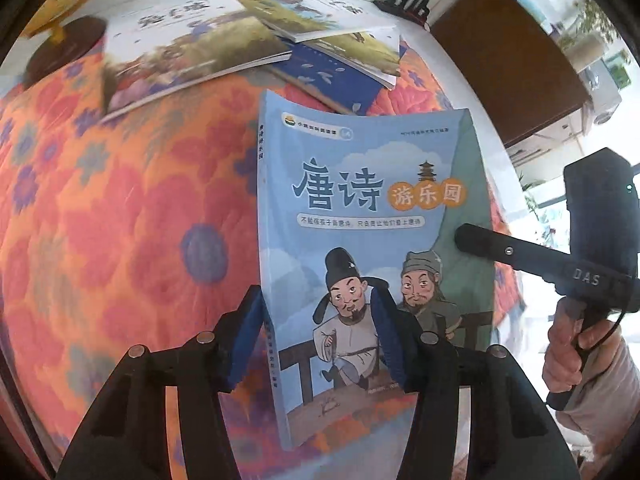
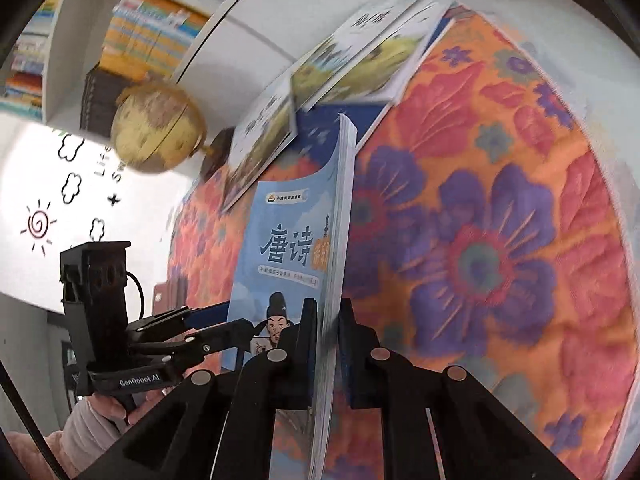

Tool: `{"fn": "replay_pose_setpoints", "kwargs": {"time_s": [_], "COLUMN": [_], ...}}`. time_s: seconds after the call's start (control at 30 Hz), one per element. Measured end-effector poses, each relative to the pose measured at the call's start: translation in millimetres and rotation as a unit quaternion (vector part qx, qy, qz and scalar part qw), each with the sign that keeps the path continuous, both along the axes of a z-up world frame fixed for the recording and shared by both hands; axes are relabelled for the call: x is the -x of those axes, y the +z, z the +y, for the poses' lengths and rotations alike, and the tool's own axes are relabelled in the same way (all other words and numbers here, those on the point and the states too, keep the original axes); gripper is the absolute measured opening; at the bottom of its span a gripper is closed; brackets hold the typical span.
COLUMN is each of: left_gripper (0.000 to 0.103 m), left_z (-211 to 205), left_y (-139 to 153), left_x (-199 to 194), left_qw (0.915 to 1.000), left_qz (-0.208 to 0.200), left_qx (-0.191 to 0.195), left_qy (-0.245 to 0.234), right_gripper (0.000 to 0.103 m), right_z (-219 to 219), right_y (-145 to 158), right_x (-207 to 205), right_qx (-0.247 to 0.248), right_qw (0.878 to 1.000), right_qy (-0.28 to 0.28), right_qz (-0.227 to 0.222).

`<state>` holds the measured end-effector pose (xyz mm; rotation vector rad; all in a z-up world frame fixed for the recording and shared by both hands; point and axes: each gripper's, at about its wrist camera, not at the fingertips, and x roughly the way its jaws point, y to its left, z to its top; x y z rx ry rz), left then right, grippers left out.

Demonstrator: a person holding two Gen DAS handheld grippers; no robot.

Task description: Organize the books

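We see the light-blue book (image 1: 372, 248) lifted above the flowered cloth (image 1: 120, 208), both grippers closed on it. The left gripper (image 1: 316, 340) clamps the spine edge; the right gripper (image 2: 328, 344) pinches the page edge. Only the left wrist view shows the full cover and 3 more books (image 1: 192, 44) lying beyond. Only the right wrist view shows the globe (image 2: 156, 128) and bookshelf (image 2: 120, 32).
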<state>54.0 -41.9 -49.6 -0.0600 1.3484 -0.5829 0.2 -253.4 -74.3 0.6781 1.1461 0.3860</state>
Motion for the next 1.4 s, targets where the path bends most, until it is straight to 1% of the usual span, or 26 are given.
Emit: {"fn": "replay_pose_setpoints", "kwargs": {"time_s": [0.07, 0.1, 0.2, 0.3, 0.37, 0.4, 0.5, 0.6, 0.8, 0.9, 1.0, 1.13, 1.4], "left_gripper": [0.051, 0.051, 0.051, 0.051, 0.051, 0.051, 0.051, 0.051, 0.051, 0.051, 0.051, 0.051, 0.051], "left_z": [8, 22, 46, 58, 66, 77, 97, 116, 164, 185, 213, 239, 295], "left_y": [5, 8, 17, 23, 30, 36, 46, 57, 73, 76, 80, 82, 74], "left_x": [5, 12, 16, 18, 19, 23, 24, 25, 26, 26, 27, 29, 32], "left_qw": [0.9998, 0.9996, 0.9988, 0.9989, 0.999, 0.9989, 0.9982, 0.9979, 0.9963, 0.9955, 0.9938, 0.9922, 0.9897], "left_qz": [0.001, 0.002, -0.001, 0.003, -0.009, -0.013, -0.021, -0.03, -0.048, -0.054, -0.057, -0.062, -0.058], "left_qx": [0.013, 0.017, 0.026, 0.021, 0.02, 0.022, 0.033, 0.034, 0.037, 0.033, 0.038, 0.039, 0.032], "left_qy": [0.015, 0.022, 0.041, 0.042, 0.039, 0.04, 0.044, 0.046, 0.061, 0.071, 0.087, 0.101, 0.127], "right_gripper": [0.01, 0.01, 0.01, 0.01, 0.01, 0.01, 0.01, 0.01, 0.01, 0.01, 0.01, 0.01, 0.01], "right_z": [11, 14, 28, 45, 55, 60, 76, 91, 144, 168, 193, 225, 283], "right_y": [6, 7, 14, 23, 29, 32, 43, 52, 71, 77, 80, 82, 72], "right_x": [5, 6, 8, 9, 8, 8, 6, 6, 1, -2, -6, -11, -28], "right_qx": [0.009, 0.006, -0.002, 0.01, 0.01, 0.012, 0.016, 0.011, 0.024, 0.026, 0.027, 0.03, 0.028], "right_qw": [1.0, 1.0, 1.0, 0.999, 0.999, 0.999, 0.999, 0.999, 0.998, 0.997, 0.996, 0.995, 0.992], "right_qy": [0.015, 0.018, 0.027, 0.036, 0.035, 0.035, 0.036, 0.035, 0.05, 0.061, 0.073, 0.09, 0.119], "right_qz": [-0.004, -0.005, -0.008, -0.014, -0.017, -0.019, -0.024, -0.026, -0.035, -0.043, -0.043, -0.043, -0.033]}}
